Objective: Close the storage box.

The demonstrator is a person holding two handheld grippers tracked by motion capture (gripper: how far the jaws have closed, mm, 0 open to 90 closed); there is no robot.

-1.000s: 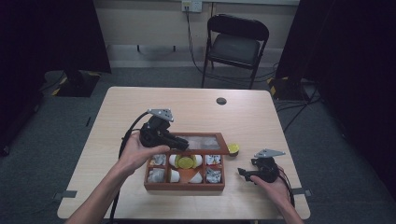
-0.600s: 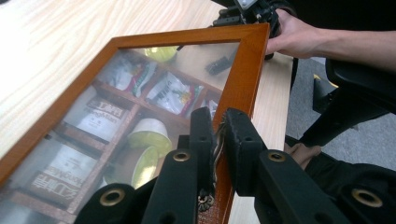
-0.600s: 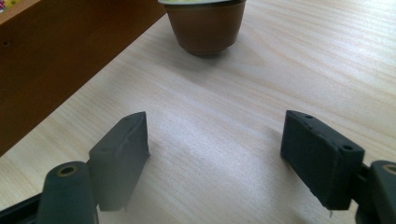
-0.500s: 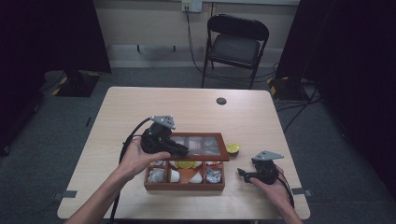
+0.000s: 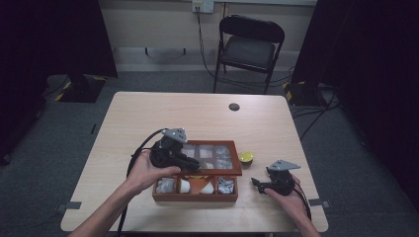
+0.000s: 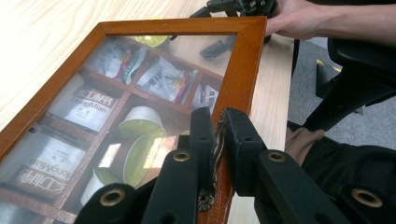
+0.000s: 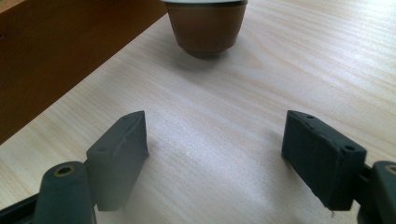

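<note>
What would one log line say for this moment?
left gripper: shut on lid frame | right gripper: open, empty | pod: on table

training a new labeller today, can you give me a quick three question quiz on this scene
1. True or false: the left tool is clamped on the frame of the glass lid of the wooden tea box.
2. What stands on the table ahead of the right tool? A) a brown capsule with a yellow top B) a spoon C) a mug
3. Fill in: the right tool's jaws are ____, with nothing between them.

Key
1. True; its jaws pinch the lid's front edge.
2. A; the capsule stands beside the box.
3. Open; they have just been opening a little.
</note>
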